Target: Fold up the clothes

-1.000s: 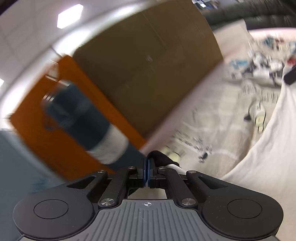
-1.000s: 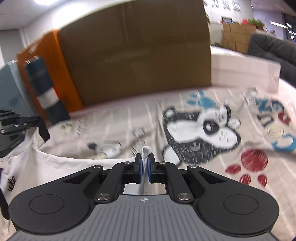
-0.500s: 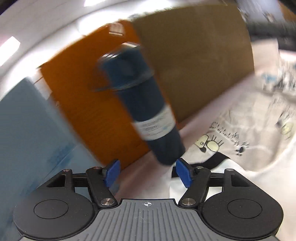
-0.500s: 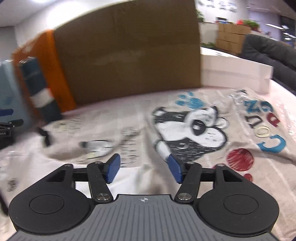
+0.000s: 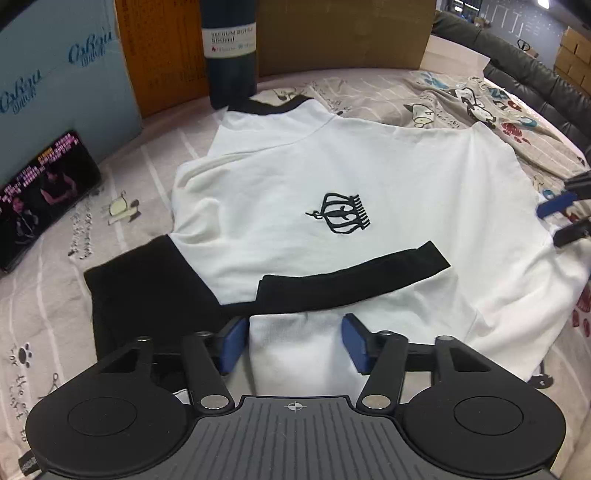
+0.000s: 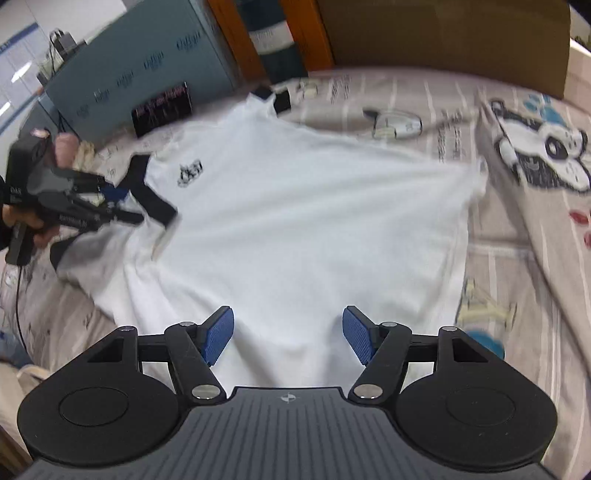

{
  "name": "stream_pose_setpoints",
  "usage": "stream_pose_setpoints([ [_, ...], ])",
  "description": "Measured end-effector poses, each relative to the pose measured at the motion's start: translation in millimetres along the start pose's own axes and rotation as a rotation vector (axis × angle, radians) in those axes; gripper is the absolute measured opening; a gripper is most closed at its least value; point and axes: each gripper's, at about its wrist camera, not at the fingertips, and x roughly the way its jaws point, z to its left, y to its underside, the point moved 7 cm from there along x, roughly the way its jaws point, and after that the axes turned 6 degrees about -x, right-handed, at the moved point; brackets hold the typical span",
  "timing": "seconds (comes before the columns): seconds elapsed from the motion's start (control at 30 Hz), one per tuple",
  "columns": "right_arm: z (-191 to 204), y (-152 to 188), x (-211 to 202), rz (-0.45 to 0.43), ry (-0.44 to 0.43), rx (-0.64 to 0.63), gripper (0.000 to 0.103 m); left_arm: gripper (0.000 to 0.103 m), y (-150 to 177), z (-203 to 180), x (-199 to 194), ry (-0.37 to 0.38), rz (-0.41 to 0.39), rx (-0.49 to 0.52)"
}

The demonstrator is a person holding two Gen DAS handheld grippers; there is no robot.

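Observation:
A white T-shirt (image 5: 332,177) with black collar, black sleeve cuffs and a small black crown logo (image 5: 338,213) lies spread on the printed bedsheet (image 5: 55,295). My left gripper (image 5: 293,341) is open and empty, just above the folded-in sleeve with its black cuff (image 5: 354,280). My right gripper (image 6: 288,338) is open and empty over the shirt's (image 6: 295,206) lower hem. The left gripper also shows in the right wrist view (image 6: 110,206), at the shirt's sleeve end.
A dark blue vacuum bottle (image 5: 231,48) stands behind the collar. Orange (image 5: 162,55), brown (image 5: 343,33) and blue (image 5: 55,74) boxes line the back. A black phone-like screen (image 5: 40,192) lies at left. A dark sofa (image 5: 535,77) is at far right.
Both grippers were shut on the shirt a second ago, opened and let it drop. They now point down at the shirt lying flat on the sheet.

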Motion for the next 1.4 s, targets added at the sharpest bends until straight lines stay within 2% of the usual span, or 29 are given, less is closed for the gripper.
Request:
stream_pose_setpoints([
  [0.1,9.7,14.2,1.8,0.035,0.058,-0.044,0.059,0.01,-1.6,-9.2,-14.5,-0.012,-0.051,0.072],
  [0.13,12.5,16.6,1.5,0.035,0.092,-0.061,0.05,0.006,-2.0,-11.4,-19.3,-0.016,-0.068,0.088],
  [0.17,14.5,18.3,0.3,0.035,0.118,-0.068,0.036,0.005,-2.3,-13.5,-24.0,-0.02,-0.085,0.104],
  [0.2,16.6,19.9,-0.9,0.035,0.143,-0.074,0.028,0.005,-3.9,-14.7,-32.9,-0.017,-0.113,0.107],
  [0.23,18.5,21.8,-3.0,0.034,0.166,-0.077,0.015,0.005,-6.1,-15.4,-43.9,-0.011,-0.146,0.104],
  [0.27,20.7,24.6,-8.3,0.027,0.18,-0.068,0.009,0.005,-7.8,-15.7,-57.8,0.003,-0.18,0.095],
  [0.4,45.1,36.5,-42.8,-0.039,0.247,-0.062,0.007,0.005,1.0,-22.7,-121.5,0.087,-0.298,0.066],
  [0.5,63.6,55.1,-66.4,-0.07,0.302,-0.017,0.006,0.005,29.1,-34.2,-161.4,0.183,-0.32,0.036],
  [0.57,74.7,72.9,-75.3,-0.067,0.334,0.024,0.006,0.005,56.4,-43.8,-178.2,0.241,-0.292,0.025],
  [0.63,85.5,93.8,-76.1,-0.046,0.355,0.069,0.006,0.005,87.8,-54.4,-181.9,0.286,-0.225,0.037],
  [0.7,92.1,117.0,-69.5,-0.017,0.368,0.129,0.006,0.005,118.3,-62.6,-174.6,0.326,-0.138,0.049],
  [0.77,93.5,141.5,-60.2,0.011,0.377,0.212,0.006,0.005,145.2,-67.7,-160.7,0.33,-0.051,0.079],
  [0.83,95.0,165.6,-52.7,0.033,0.386,0.295,0.006,0.006,164.0,-69.3,-148.2,0.346,0.03,0.089],
  [0.9,97.0,180.2,-54.9,0.01,0.385,0.38,0.007,0.008,174.3,-67.5,-145.5,0.381,0.09,0.083],
  [0.93,97.3,185.3,-58.5,-0.018,0.386,0.428,0.011,0.008,178.0,-66.1,-146.0,0.413,0.133,0.076],
  [0.97,94.7,185.6,-65.2,-0.071,0.389,0.484,0.025,0.011,180.5,-64.7,-148.5,0.445,0.166,0.063],
  [1.0,92.0,186.0,-72.0,-0.124,0.392,0.54,0.037,0.02,180.4,-61.6,-152.6,0.465,0.174,0.044],
  [1.03,89.2,186.4,-78.9,-0.177,0.394,0.596,0.057,0.025,177.5,-56.4,-157.2,0.464,0.154,0.017],
  [1.1,83.7,184.4,-91.7,-0.298,0.369,0.706,0.06,0.05,162.3,-39.1,-165.6,0.426,0.069,-0.071],
  [1.2,71.9,179.7,-103.0,-0.511,0.23,0.929,0.065,0.07,140.6,-10.4,-170.4,0.375,-0.053,-0.278],
  [1.27,63.6,177.2,-104.1,-0.621,0.126,1.06,0.065,0.071,135.1,12.8,-162.1,0.341,-0.091,-0.447],
  [1.3,60.6,176.2,-102.4,-0.649,0.103,1.1,0.065,0.071,134.5,26.1,-155.9,0.319,-0.109,-0.535],
  [1.33,57.7,175.0,-100.2,-0.668,0.083,1.135,0.065,0.071,136.2,40.3,-149.1,0.289,-0.126,-0.627],
  [1.4,52.0,171.7,-91.3,-0.649,0.078,1.174,0.065,0.07,143.2,66.8,-132.8,0.224,-0.138,-0.818],
])
